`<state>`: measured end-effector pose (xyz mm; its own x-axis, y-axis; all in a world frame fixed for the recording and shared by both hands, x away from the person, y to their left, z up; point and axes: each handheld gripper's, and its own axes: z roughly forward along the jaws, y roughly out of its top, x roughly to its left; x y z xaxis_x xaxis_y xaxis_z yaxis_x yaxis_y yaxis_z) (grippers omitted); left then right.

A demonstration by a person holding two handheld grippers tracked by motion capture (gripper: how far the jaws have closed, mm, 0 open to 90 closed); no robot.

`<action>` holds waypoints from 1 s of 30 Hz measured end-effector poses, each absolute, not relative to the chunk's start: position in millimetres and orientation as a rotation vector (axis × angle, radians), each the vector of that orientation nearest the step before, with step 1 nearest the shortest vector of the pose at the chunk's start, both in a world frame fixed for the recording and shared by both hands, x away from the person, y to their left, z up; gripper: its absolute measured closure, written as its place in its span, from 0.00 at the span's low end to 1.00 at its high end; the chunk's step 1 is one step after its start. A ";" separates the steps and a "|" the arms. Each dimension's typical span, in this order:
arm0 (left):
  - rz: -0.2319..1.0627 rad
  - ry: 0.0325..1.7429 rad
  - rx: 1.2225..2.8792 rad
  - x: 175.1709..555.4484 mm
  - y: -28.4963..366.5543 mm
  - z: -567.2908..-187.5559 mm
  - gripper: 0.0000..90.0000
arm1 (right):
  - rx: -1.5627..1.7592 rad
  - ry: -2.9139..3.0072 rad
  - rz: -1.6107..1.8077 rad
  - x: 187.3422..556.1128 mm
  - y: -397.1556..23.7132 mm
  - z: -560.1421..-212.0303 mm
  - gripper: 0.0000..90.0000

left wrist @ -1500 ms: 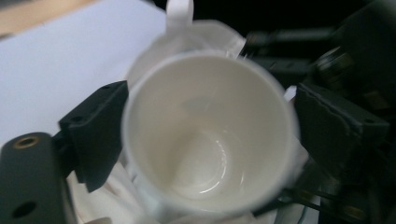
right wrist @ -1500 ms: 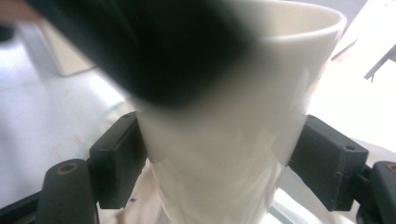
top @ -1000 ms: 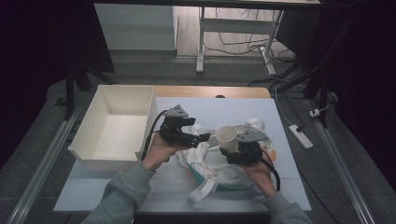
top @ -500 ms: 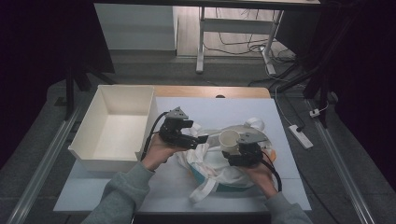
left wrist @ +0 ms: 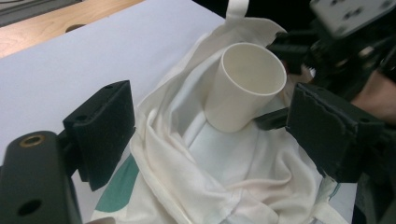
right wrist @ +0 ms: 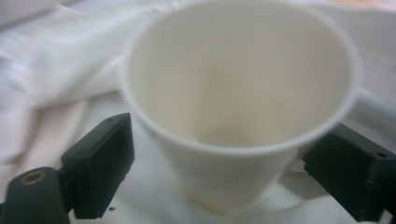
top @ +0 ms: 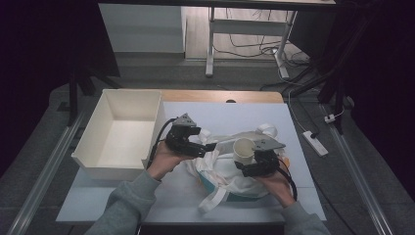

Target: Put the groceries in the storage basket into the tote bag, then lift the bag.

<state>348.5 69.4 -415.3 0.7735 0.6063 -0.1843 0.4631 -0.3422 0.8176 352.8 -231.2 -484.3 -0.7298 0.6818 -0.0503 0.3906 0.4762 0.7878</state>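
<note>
Dim room; pale tabletop (top: 235, 115) at frame centre. White cup (top: 243, 150) stands on cloth bag (top: 220, 169), between right tool (top: 241, 169) jaws, just opened wide, not gripping. Left tool (top: 211, 147) spread wide over the bag.

A white open bin (top: 117, 137) sits left on the table (top: 230, 110) (a power strip (top: 314, 143) lies on the floor).
</note>
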 end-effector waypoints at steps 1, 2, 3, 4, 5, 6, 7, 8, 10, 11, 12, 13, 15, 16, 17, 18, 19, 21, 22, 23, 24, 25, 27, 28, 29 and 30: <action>0.193 0.801 2.012 348.1 69.0 -415.9 0.17 | 0.886 2.366 1.146 348.8 -233.8 -480.5 0.09; 0.199 0.802 2.021 347.8 68.3 -416.8 0.17 | 0.875 2.367 1.148 344.5 -236.6 -476.5 0.09; 0.203 0.800 2.031 347.6 67.7 -417.7 0.17 | 0.864 2.360 1.146 340.2 -239.9 -472.4 0.09; 0.202 0.798 2.041 347.4 67.1 -418.6 0.17 | 0.857 2.352 1.155 336.0 -243.7 -468.4 0.09; 0.201 0.797 2.048 347.3 66.4 -419.6 0.17 | 0.858 2.342 1.161 332.4 -248.0 -464.4 0.08; 0.197 0.795 2.056 347.1 65.9 -420.5 0.17 | 0.859 2.331 1.172 329.6 -252.3 -460.8 0.08; 0.195 0.793 2.064 346.8 65.3 -421.5 0.17 | 0.862 2.319 1.185 327.5 -256.6 -457.6 0.08; 0.193 0.792 2.072 346.3 64.5 -422.5 0.17 | 0.863 2.310 1.194 326.5 -261.0 -454.5 0.09; 0.199 0.789 2.091 345.5 63.2 -424.6 0.17 | 0.868 2.303 1.215 327.1 -268.8 -450.1 0.10; 0.203 0.789 2.097 345.2 62.6 -425.8 0.17 | 0.870 2.312 1.230 327.8 -272.7 -448.4 0.14; 0.205 0.788 2.101 345.1 62.5 -426.9 0.17 | 0.864 2.325 1.252 328.8 -276.3 -447.4 0.17; 0.203 0.790 2.097 345.1 62.3 -428.0 0.17 | 0.866 2.323 1.260 329.8 -279.3 -446.9 0.19; 0.199 0.798 2.097 346.0 61.1 -430.5 0.18 | 0.880 2.319 1.261 332.7 -284.3 -446.7 0.21; 0.198 0.801 2.101 346.4 60.6 -431.8 0.18 | 0.890 2.316 1.262 333.8 -286.6 -446.9 0.21; 0.194 0.804 2.104 346.4 60.0 -433.2 0.18 | 0.896 2.311 1.264 334.3 -288.7 -447.0 0.22; 0.195 0.801 2.113 346.6 59.5 -434.5 0.18 | 0.898 2.307 1.262 334.5 -290.6 -446.7 0.22; 0.195 0.802 2.119 346.7 59.1 -436.1 0.18 | 0.902 2.300 1.261 334.4 -292.0 -446.2 0.22; 0.192 0.809 2.131 347.0 58.6 -439.4 0.18 | 0.911 2.283 1.256 334.6 -295.6 -444.5 0.23; 0.190 0.813 2.136 347.2 58.5 -441.3 0.18 | 0.917 2.271 1.256 334.9 -297.5 -444.0 0.24; 0.189 0.818 2.142 347.3 58.4 -443.3 0.18 | 0.924 2.262 1.252 335.2 -299.6 -443.6 0.24; 0.189 0.822 2.149 347.4 58.4 -445.2 0.18 | 0.931 2.256 1.246 335.5 -301.8 -443.5 0.24; 0.189 0.826 2.156 347.4 58.4 -447.2 0.18 | 0.940 2.249 1.242 336.0 -303.9 -443.9 0.25; 0.188 0.839 2.166 347.0 58.2 -451.4 0.18 | 0.960 2.238 1.232 337.0 -307.8 -444.8 0.25; 0.186 0.841 2.175 346.6 58.2 -453.6 0.18 | 0.969 2.234 1.227 337.4 -309.5 -445.1 0.25; 0.186 0.845 2.182 346.0 57.9 -455.9 0.18 | 0.977 2.231 1.228 337.9 -310.8 -445.5 0.26; 0.185 0.849 2.191 345.4 57.5 -458.4 0.18 | 0.980 2.229 1.228 338.4 -311.6 -446.1 0.26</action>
<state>345.4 57.5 -458.4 0.7677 0.6274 -0.1301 0.5165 -0.4857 0.7052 338.4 -311.6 -446.1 -0.6680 0.7439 -0.0190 0.3813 0.3641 0.8498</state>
